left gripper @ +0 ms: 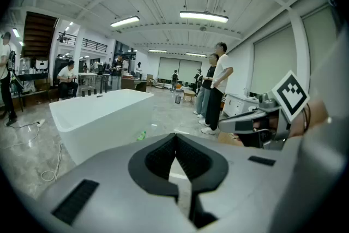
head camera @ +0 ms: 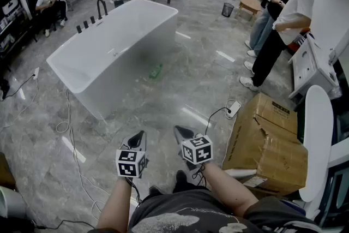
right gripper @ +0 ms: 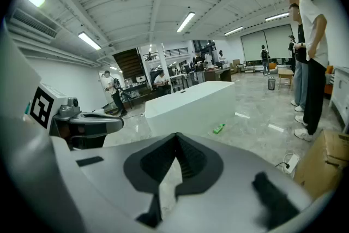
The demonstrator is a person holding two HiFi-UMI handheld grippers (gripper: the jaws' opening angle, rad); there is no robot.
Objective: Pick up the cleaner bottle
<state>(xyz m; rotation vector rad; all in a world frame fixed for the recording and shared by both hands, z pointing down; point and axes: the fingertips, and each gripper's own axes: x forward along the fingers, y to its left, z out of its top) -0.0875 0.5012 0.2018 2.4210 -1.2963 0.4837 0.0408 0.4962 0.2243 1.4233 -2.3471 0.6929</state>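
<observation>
The cleaner bottle [head camera: 156,71] is a small green bottle lying on its side on the grey marble floor, just right of the bathtub's near end. It is well ahead of both grippers. It also shows as a small green shape in the left gripper view [left gripper: 142,135] and in the right gripper view [right gripper: 218,129]. My left gripper [head camera: 140,136] and right gripper [head camera: 182,131] are held side by side low in the head view, pointing forward and somewhat down. Both are shut, tips together, with nothing between them [left gripper: 175,136] [right gripper: 175,136].
A white freestanding bathtub [head camera: 117,46] stands left of the bottle. A dented cardboard box [head camera: 267,142] and a white panel [head camera: 317,139] are at my right. Cables [head camera: 66,127] and a power strip [head camera: 233,108] lie on the floor. People [head camera: 283,24] stand at the far right.
</observation>
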